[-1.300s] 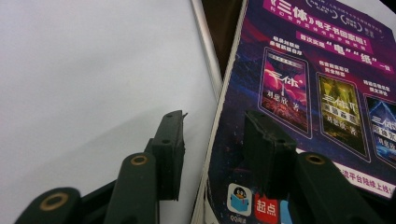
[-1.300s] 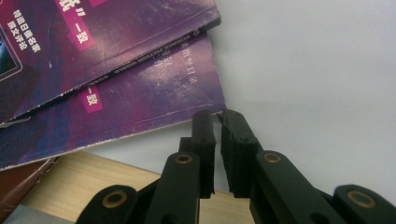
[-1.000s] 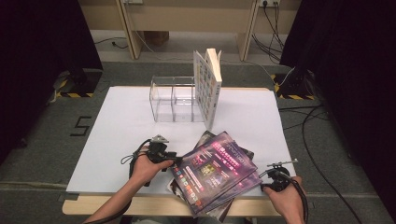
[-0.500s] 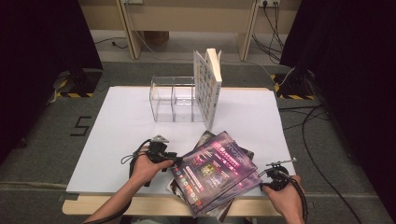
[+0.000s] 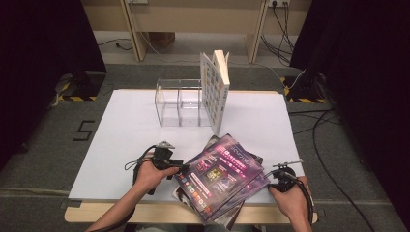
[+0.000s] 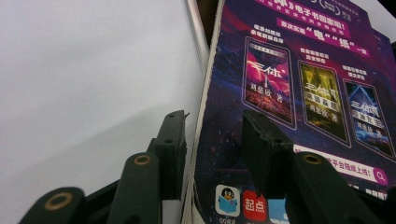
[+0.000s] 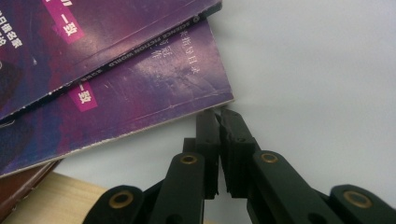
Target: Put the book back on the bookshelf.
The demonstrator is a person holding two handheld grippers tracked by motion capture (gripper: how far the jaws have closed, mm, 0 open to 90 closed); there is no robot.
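A stack of purple magazines (image 5: 220, 169) lies fanned out at the table's front edge. My left gripper (image 5: 180, 166) is at the stack's left side. In the left gripper view its jaws (image 6: 215, 116) stand open astride the top magazine's (image 6: 299, 70) edge, one finger on the cover (image 6: 261, 140) and one beside the edge (image 6: 173, 140). My right gripper (image 5: 275, 175) is at the stack's right corner. In the right gripper view its jaws (image 7: 218, 112) are shut, tips just off the corner of a lower magazine (image 7: 140, 98), with nothing between them.
A book (image 5: 215, 89) stands upright at the right end of a clear plastic divider rack (image 5: 179, 104) at the back of the white table sheet (image 5: 125, 135). A brown book (image 7: 18, 186) lies under the magazines. The wooden table edge (image 5: 145, 212) runs along the front.
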